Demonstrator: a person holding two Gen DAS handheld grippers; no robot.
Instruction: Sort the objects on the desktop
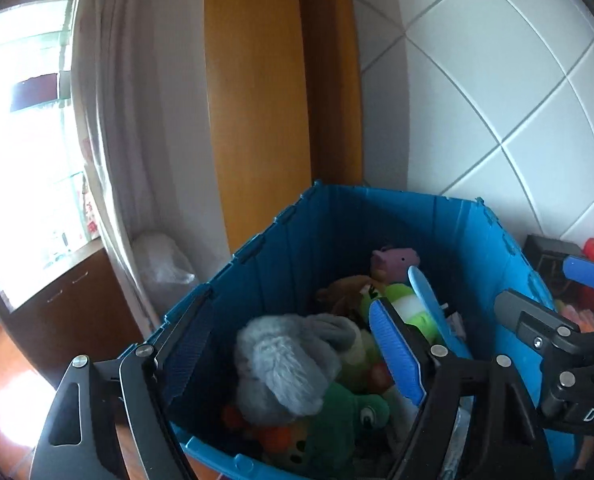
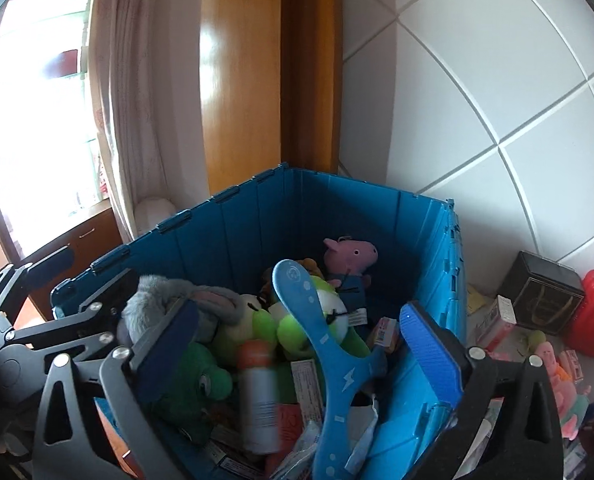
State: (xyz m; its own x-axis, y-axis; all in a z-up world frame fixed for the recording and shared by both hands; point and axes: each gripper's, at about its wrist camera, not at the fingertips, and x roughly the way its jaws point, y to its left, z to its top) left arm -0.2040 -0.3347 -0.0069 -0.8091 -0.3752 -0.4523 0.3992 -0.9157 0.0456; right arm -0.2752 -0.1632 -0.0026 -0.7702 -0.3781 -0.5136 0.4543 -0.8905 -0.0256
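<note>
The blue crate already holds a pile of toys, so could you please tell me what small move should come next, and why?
Probably swing the right gripper rightward toward the pink plush toy beside the blue crate. Its fingers stand open with nothing between them, the left gripper is empty likewise, and loose items lie outside the crate.

The left gripper [image 1: 293, 356] points forward and somewhat down, its jaws standing wide apart with nothing pressed between the blue pads. The right gripper [image 2: 301, 356] sits just beside it at much the same downward tilt, jaws spread equally wide and gripping nothing. Each shows at the edge of the other's view.
</note>
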